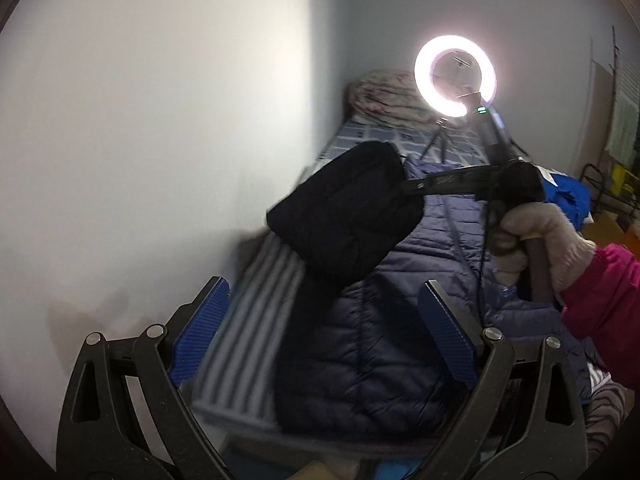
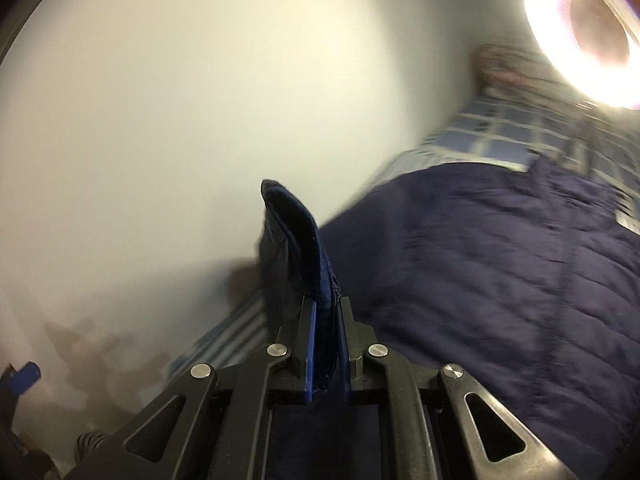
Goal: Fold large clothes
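The right hand-held gripper (image 2: pixel 326 312) is clamped on the cuff of a navy quilted puffer jacket (image 1: pixel 400 300), which lies lengthwise along the bed. The raised sleeve (image 1: pixel 344 212) hangs left of the body. The left gripper (image 1: pixel 324 332) is open, empty, nearer the hem.

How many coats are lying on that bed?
2 that I can tell: a navy quilted jacket spread along the bed, and a bright blue one bunched at its far side. Others may be hidden.
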`<action>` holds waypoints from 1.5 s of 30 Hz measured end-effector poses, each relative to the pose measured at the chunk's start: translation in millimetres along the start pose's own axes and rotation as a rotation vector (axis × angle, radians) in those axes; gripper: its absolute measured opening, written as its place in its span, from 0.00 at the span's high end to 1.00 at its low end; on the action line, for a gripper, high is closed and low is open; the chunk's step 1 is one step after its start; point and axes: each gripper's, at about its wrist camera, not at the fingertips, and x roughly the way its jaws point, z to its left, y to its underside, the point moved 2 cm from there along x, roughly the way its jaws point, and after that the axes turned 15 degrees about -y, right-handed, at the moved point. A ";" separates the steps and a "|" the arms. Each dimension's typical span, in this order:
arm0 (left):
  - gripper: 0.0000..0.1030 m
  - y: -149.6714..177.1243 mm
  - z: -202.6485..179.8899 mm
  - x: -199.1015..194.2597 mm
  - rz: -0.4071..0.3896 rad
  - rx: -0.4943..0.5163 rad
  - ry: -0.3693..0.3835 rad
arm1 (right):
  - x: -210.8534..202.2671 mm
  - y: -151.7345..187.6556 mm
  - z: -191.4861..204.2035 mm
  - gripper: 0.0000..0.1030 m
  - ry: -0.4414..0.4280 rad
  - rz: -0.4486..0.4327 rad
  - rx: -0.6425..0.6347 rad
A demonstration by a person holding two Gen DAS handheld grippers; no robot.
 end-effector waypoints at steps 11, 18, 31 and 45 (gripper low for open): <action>0.06 -14.1 -92.7 97.6 0.035 0.033 0.123 | -81.7 -14.4 -139.4 0.93 0.322 -0.086 0.117; 0.06 -0.4 -120.8 132.0 0.076 0.091 0.139 | -102.4 10.3 -226.2 0.93 0.538 -0.109 0.205; 0.06 -7.1 -122.6 139.3 0.063 0.086 0.115 | -94.2 32.2 -303.7 0.93 0.609 -0.075 0.393; 0.06 -19.8 -105.8 124.5 0.022 0.069 0.044 | -129.4 29.6 -259.9 0.67 0.563 -0.050 0.349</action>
